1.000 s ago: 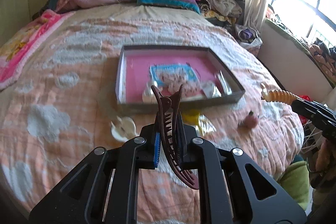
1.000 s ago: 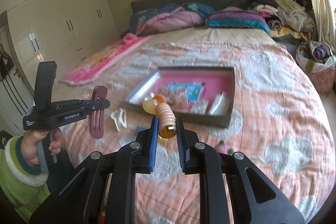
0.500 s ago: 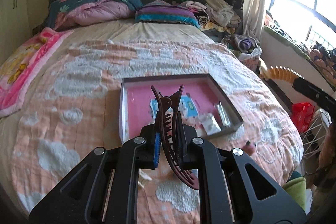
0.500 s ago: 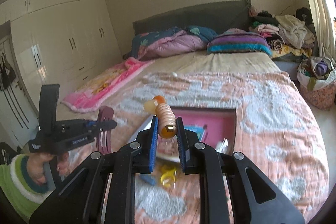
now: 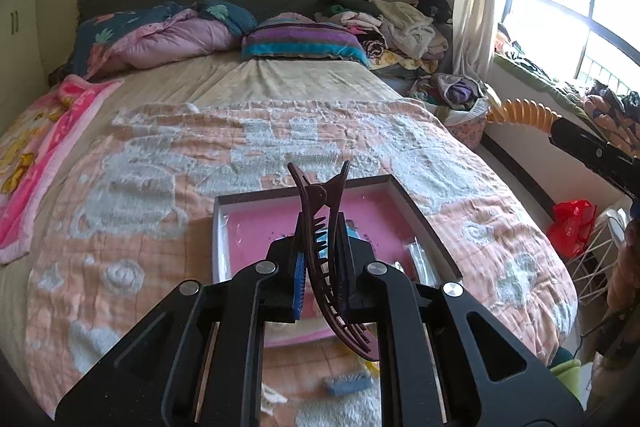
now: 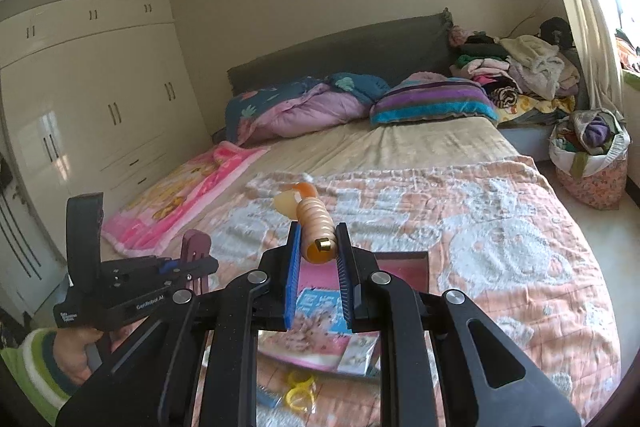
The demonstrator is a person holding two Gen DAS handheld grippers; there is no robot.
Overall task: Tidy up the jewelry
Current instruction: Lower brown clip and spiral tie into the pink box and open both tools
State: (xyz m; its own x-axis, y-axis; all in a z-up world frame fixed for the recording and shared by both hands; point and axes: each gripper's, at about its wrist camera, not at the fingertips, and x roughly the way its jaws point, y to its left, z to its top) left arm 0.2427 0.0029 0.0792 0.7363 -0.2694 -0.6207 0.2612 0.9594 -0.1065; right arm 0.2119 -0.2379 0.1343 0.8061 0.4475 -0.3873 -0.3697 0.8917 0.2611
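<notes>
The brown claw hair clip (image 5: 324,247) stands pinched between the blue pads of the left gripper (image 5: 320,267), its long axis nearly upright, hinge end high and toothed end curving down past the fingers. The jaws are drawn narrow, clamped on the clip's middle. Directly below and beyond it lies the pink-lined tray (image 5: 420,215) on the peach quilt (image 5: 140,187), so the clip's way in is forward and down.

The right gripper (image 6: 318,259) grips an orange ribbed hair clip (image 6: 316,223) by its near end, jaws narrow on it, the piece pointing away along the fingers and slightly up. The tray (image 6: 404,259) sits under and just ahead of this gripper too, with packets inside. Both hands are held well above the bed; I'd judge the left the nearer to the tray's open pink floor.

Loose bits wait on the quilt in front of the tray: yellow rings (image 6: 298,387) and a small blue comb-like piece (image 5: 348,383)
</notes>
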